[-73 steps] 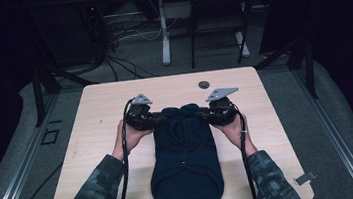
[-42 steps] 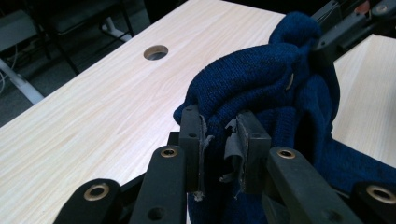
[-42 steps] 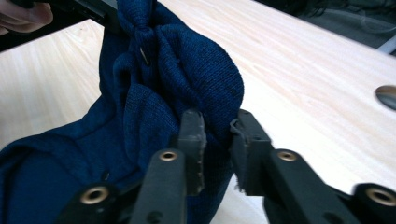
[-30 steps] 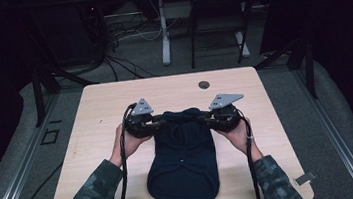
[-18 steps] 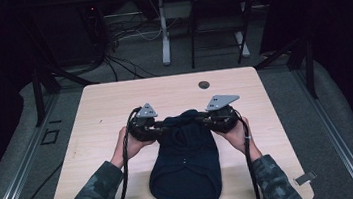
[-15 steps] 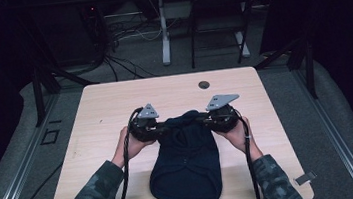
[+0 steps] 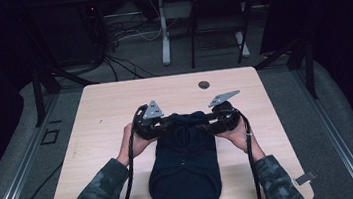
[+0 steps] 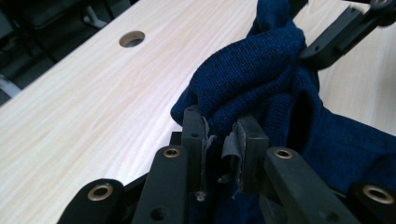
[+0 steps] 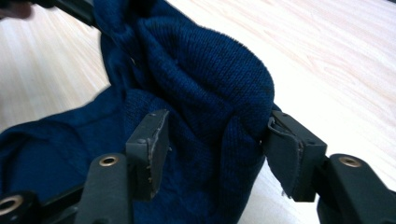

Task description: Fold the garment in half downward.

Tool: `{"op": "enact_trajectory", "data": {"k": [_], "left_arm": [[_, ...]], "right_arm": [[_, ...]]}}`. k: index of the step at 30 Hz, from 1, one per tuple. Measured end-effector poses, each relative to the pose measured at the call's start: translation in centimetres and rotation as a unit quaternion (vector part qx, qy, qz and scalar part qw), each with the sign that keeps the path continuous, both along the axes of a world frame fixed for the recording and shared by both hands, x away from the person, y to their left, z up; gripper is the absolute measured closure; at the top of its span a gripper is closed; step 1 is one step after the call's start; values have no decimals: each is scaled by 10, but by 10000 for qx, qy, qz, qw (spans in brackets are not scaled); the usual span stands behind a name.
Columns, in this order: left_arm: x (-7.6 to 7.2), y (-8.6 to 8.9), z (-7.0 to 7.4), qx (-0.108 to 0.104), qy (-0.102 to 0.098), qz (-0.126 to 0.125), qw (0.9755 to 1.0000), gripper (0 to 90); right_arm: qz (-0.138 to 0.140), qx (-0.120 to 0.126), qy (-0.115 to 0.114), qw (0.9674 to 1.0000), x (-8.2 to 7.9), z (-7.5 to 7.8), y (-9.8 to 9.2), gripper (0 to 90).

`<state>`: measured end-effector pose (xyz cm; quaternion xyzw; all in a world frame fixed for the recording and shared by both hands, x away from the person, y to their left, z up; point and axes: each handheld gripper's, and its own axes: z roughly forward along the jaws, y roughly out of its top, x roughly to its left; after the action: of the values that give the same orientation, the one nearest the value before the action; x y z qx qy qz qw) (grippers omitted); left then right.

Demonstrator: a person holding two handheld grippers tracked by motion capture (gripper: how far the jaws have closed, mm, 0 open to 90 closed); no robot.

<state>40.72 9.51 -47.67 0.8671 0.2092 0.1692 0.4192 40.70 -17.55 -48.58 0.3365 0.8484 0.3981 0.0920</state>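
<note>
A navy knitted sweater (image 7: 185, 169) is laid on the worktop (image 7: 105, 112). Its upper edge is pinched tightly by the left gripper (image 8: 223, 140). The right gripper (image 9: 212, 149), its jaws just opened halfway, is set loosely around a fold.

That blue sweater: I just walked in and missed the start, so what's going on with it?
A person at the table is working on a dark blue knit sweater with a tool in each hand, gripping its far end from both sides. The left tool is shut on a fold of the knit. The right tool has just been opening: bunched fabric sits between its jaws, touching one pad, with a gap at the other. The rest of the sweater lies flat toward the person.
</note>
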Motion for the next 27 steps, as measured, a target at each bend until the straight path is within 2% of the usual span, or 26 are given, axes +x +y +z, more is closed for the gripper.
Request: {"op": "enact_trajectory", "data": {"k": [3,6,9,15,21,24,25,27], "left_arm": [[-1,0,2,87,-107,22,9999,773],[1,4,3,82,-136,76,9998,772],[3,8,6,-7,-108,130,9999,771],[5,15,14,-172,-56,188,9997,756],[3,21,19,-232,-113,224,9994,731],[4,22,20,-248,-40,239,9994,700],[5,22,19,-240,55,210,9995,676],[6,19,15,-109,212,193,9995,586]], "right_arm": [[-70,-105,-62,9999,-1,-1,3,538],[-181,-199,-277,9993,-2,0,6,666],[-295,-237,-496,9980,-4,3,8,736],[-417,-291,-1160,9919,-11,13,16,772],[-413,-375,-1793,9822,-19,21,22,775],[-375,-397,-1981,9787,-21,24,25,778],[-360,-405,-1994,9784,-22,24,26,779],[-331,-405,-2028,9778,-22,24,26,780]]}}
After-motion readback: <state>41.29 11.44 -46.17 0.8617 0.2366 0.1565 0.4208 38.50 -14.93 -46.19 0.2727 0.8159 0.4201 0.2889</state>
